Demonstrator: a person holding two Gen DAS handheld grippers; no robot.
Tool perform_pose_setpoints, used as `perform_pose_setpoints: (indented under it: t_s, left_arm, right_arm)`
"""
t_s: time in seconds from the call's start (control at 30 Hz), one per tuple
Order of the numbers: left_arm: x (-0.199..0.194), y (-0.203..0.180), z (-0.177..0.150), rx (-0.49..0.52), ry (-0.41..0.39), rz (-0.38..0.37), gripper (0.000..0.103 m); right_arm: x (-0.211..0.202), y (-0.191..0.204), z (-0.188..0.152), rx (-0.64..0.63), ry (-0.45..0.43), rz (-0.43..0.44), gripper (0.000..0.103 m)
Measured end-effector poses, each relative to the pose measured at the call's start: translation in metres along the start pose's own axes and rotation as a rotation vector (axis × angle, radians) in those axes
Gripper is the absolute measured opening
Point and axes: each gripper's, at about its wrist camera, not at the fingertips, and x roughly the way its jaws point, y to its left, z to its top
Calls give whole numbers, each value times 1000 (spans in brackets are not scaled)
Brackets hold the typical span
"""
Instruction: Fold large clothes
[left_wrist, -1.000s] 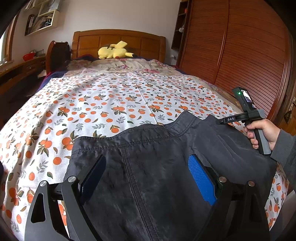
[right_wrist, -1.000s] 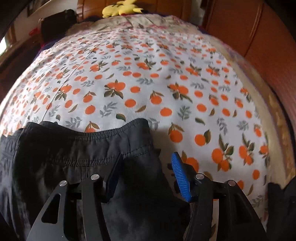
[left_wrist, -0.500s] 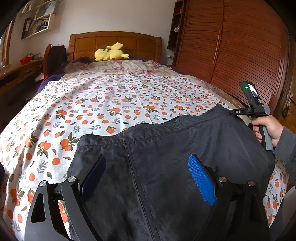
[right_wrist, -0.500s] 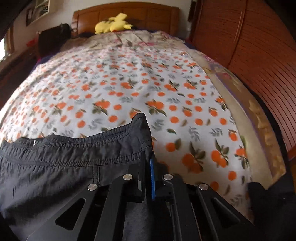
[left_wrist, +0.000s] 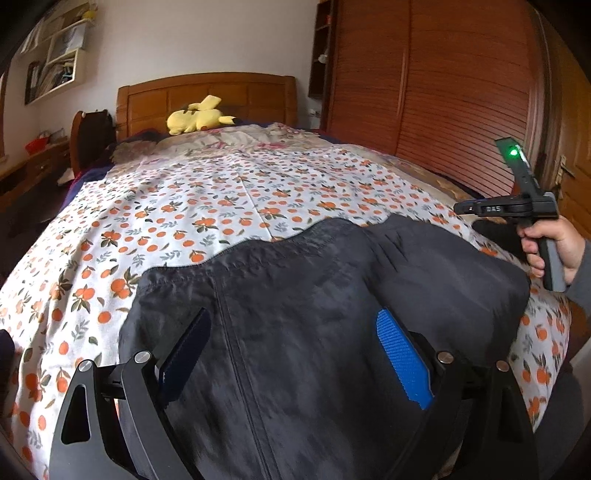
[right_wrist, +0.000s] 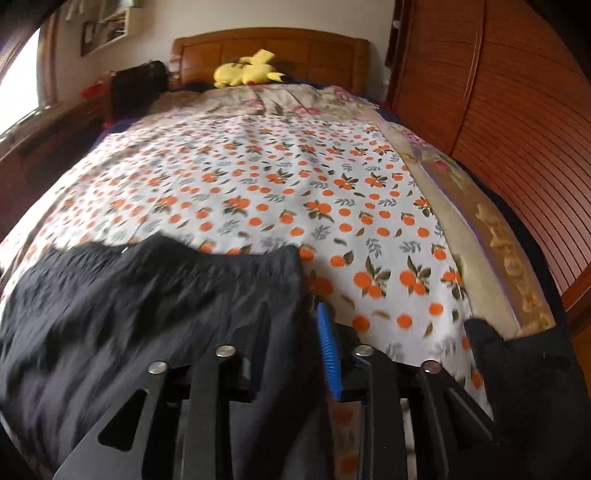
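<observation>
**A:** How far along are you with the folding?

**B:** Early, I'd judge. The dark grey woven garment with the stitched waistband (left_wrist: 314, 295) lies across the near end of the bed with the orange-print sheet (left_wrist: 207, 206), waistband edge toward the wooden headboard (left_wrist: 207, 92), and it looks bunched rather than squared.

**A:** What are your hands doing?

**B:** My left gripper (left_wrist: 295, 354) hangs over the cloth with its fingers spread wide; cloth fills the view between them, but neither pad seems to press on it. My right gripper (right_wrist: 291, 343) is at the garment's right corner, its fingers opening. The dark fabric runs between them beside the blue pad (right_wrist: 327, 350), though blur keeps me from telling whether they pinch it.

**A:** So what's left?

**B:** Nearly everything, I think: flatten it, bring one half over the other, then fold it down. No clean crease shows yet.
</observation>
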Motion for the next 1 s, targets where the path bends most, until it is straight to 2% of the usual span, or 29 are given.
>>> perform_pose_setpoints:
  t_s: [0.17, 0.23, 0.37, 0.43, 0.63, 0.8, 0.9, 1.0]
  left_arm:
    - [-13, -10, -13, 24, 2, -15, 93]
    - [-19, -14, -16, 30, -4, -22, 94]
    - [-28, -23, -18, 40, -16, -35, 94]
    - [-33, -29, -19, 47, -22, -44, 94]
    - [-44, -44, -25, 59, -32, -67, 95]
    - [-45, -57, -32, 72, -26, -81, 95]
    - [-45, -63, -37, 74, -18, -86, 95]
    - [-41, -66, -43, 73, -5, -88, 95]
  right_arm:
    - [-28, 13, -43, -24, -1, 32, 31]
    - [-36, 17, -56, -31, -4, 37, 40]
    - [-52, 22, -77, -38, -7, 46, 47]
    - [-57, 22, -85, -35, -9, 46, 57]
    - [-69, 14, -106, -16, -7, 5, 63]
    - [-65, 1, -124, 77, 17, 16, 63]
    - [-57, -2, -135, 112, 28, 9, 69]
    - [-51, -6, -141, 154, 39, 28, 70]
